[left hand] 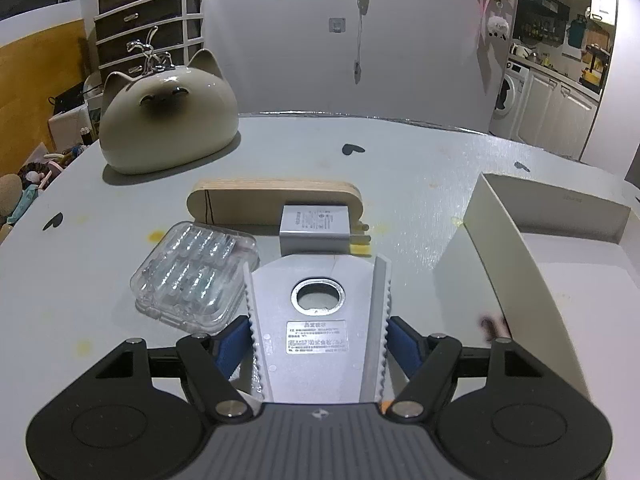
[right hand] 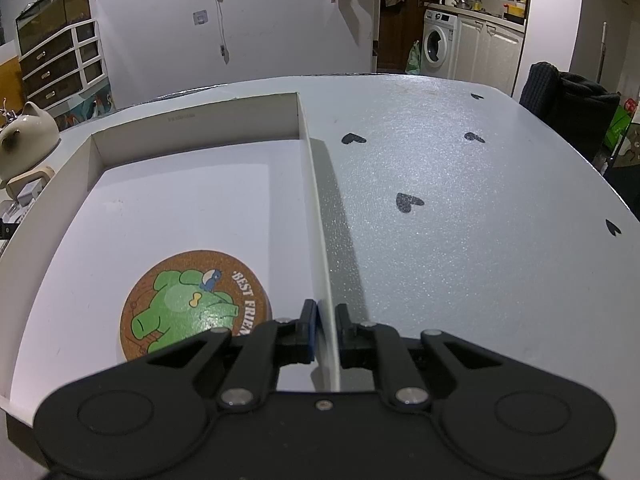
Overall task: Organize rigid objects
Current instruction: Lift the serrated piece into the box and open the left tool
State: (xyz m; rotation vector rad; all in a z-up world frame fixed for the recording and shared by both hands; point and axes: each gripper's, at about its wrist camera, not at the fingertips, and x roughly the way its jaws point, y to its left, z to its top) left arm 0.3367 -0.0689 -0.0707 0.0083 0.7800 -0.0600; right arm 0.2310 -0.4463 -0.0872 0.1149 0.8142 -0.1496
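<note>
My left gripper (left hand: pixel 317 276) is shut on a flat silver metal tool with an oval hole (left hand: pixel 317 312), held over the table. Ahead of it lie a clear plastic case (left hand: pixel 192 276), a grey charger plug (left hand: pixel 314 230) and a wooden oval block (left hand: pixel 276 200). My right gripper (right hand: pixel 325 312) is shut on the right wall of the white shallow box (right hand: pixel 316 216). A round cork coaster with a green figure (right hand: pixel 192 304) lies inside the box. The box also shows at the right of the left wrist view (left hand: pixel 516 252).
A ceramic cat-shaped ornament (left hand: pixel 168 120) stands at the table's back left. The white table (right hand: pixel 460 208) carries small black heart marks. A drawer unit (left hand: pixel 148 36) and a washing machine (right hand: pixel 438 44) stand beyond the table.
</note>
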